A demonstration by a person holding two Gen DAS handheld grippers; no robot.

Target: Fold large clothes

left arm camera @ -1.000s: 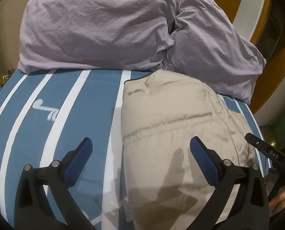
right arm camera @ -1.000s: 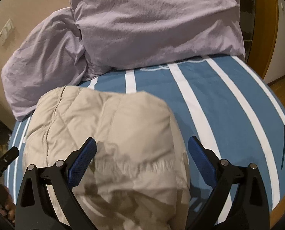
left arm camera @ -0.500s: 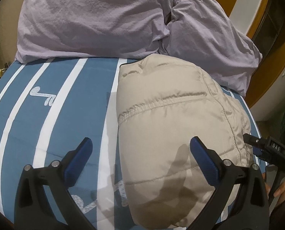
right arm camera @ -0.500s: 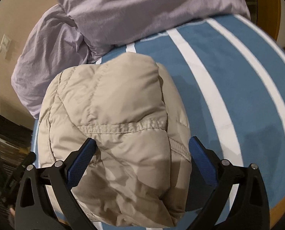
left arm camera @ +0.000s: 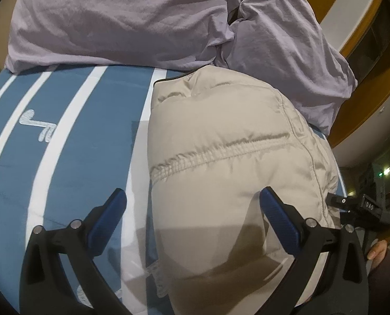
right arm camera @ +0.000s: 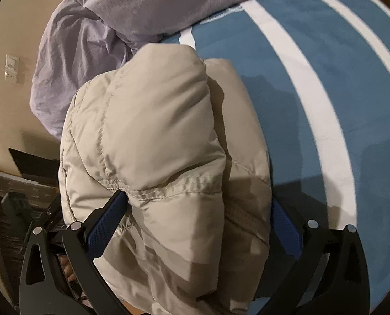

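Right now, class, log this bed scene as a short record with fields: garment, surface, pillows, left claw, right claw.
garment: beige puffy jacket, folded into a bundle
surface: blue bedspread with white stripes; the jacket lies on it
pillows: two lilac pillows at the head of the bed, just past the jacket
left claw: left claw open, above the jacket's near edge, holding nothing
right claw: right claw open wide, fingers either side of the bundle
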